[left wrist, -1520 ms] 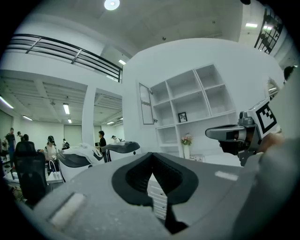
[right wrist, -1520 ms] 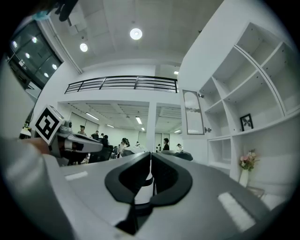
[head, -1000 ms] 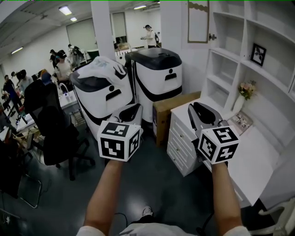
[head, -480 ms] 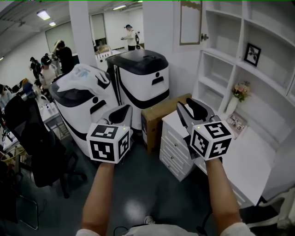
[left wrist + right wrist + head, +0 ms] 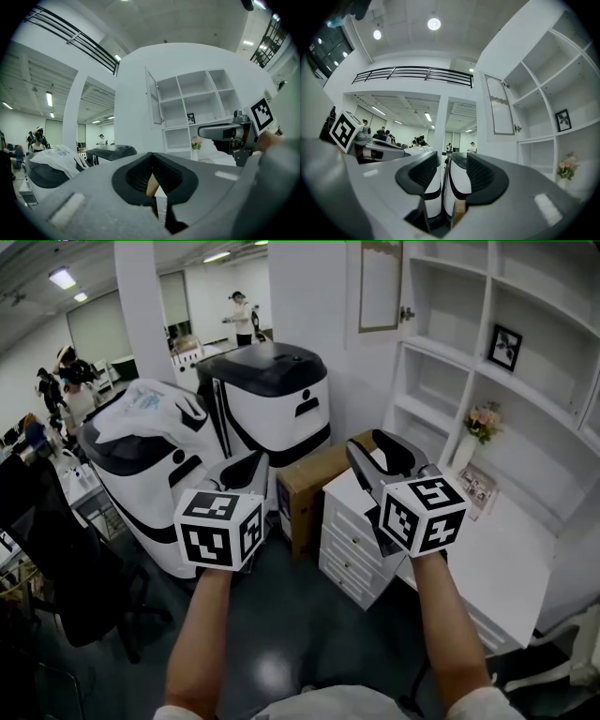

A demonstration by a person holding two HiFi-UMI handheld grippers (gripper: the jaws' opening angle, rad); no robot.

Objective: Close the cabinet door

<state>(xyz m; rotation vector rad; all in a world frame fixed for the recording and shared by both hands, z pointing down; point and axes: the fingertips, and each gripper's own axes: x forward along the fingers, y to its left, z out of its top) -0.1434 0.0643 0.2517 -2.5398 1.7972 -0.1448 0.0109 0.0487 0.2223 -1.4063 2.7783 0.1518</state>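
Our right tongs [image 5: 444, 161]: apart, just been opening, nothing between | left tongs [image 5: 151, 158]: pressed together, empty | cabinet door [image 5: 380, 285]: standing open off the shelves [image 5: 441, 360], upright, high ahead | we judge right hand nearer.

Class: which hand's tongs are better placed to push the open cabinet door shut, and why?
Right. The right tongs sit on the shelves' side, roughly in line with the cabinet door. Their jaws have just been opening, with nothing between them. The left tongs are further off, jaws together.
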